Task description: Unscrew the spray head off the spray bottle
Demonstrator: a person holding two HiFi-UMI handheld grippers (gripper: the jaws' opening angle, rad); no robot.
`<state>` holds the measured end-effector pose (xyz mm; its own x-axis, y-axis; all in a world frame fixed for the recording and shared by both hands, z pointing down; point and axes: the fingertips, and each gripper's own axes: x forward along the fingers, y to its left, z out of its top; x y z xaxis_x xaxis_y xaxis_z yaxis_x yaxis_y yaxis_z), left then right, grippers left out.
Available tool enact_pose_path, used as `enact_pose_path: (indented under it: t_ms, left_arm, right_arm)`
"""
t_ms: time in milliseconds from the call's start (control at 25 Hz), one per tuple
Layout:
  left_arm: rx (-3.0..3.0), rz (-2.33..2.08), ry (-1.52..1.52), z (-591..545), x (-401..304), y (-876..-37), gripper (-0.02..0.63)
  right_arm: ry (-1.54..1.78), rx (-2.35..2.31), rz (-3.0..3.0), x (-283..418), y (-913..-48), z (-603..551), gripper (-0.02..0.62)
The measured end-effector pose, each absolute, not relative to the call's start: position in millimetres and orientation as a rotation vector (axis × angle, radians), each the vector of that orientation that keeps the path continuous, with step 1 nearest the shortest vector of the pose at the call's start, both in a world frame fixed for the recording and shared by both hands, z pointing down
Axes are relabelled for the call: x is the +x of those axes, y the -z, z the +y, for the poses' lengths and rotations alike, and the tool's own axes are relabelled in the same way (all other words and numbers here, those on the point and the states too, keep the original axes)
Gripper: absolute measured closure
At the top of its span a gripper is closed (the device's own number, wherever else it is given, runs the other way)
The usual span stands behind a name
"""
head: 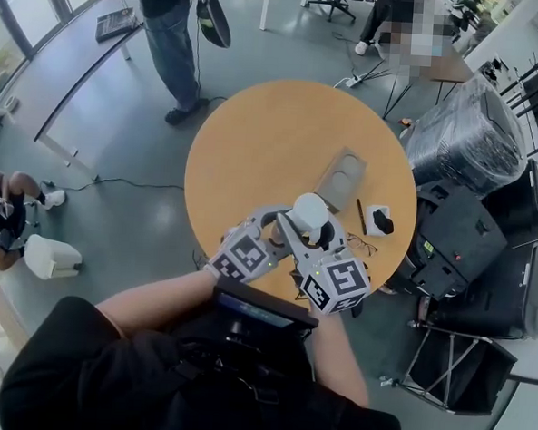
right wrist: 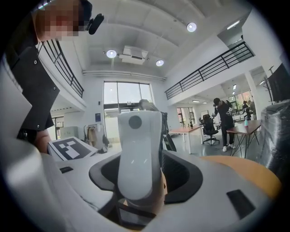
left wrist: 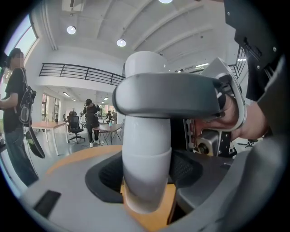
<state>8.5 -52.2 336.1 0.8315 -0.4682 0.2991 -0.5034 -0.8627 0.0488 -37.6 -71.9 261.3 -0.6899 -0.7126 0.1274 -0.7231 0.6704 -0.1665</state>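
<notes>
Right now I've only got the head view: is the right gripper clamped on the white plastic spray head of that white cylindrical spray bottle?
Observer: No, the right gripper stands open; the spray head sits between its jaws, nozzle toward that camera.
Operator: And the left?
Observer: The left gripper is shut on the white cylindrical spray bottle, below the head.
Operator: Head off yet?
Observer: Can't tell; in the left gripper view the right gripper's finger hides the joint.
</notes>
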Motion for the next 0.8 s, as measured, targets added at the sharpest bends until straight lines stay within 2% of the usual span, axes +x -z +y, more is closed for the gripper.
enact_pose_path:
  t_ms: [280, 480, 800]
  left_arm:
    - [2.903, -0.786, -0.437, -50.5, -5.5, -336.0, 0.301]
    - [2.953, -0.64, -0.361, -38.6, -6.5, -327.1, 0.302]
    - [3.087, -0.414, -0.328, -21.6, -6.6, -311.3, 0.304]
  right_arm:
    - [-0.296, 1.188, -2.833, -53.6, -264.4, -70.7, 0.352]
    - [-0.163, 1.036, -2.897, -65.6, -255.3, -56.0, 0.37]
    - [-0.234, 0.85, -3.062, -56.2, -236.0, -41.4, 0.371]
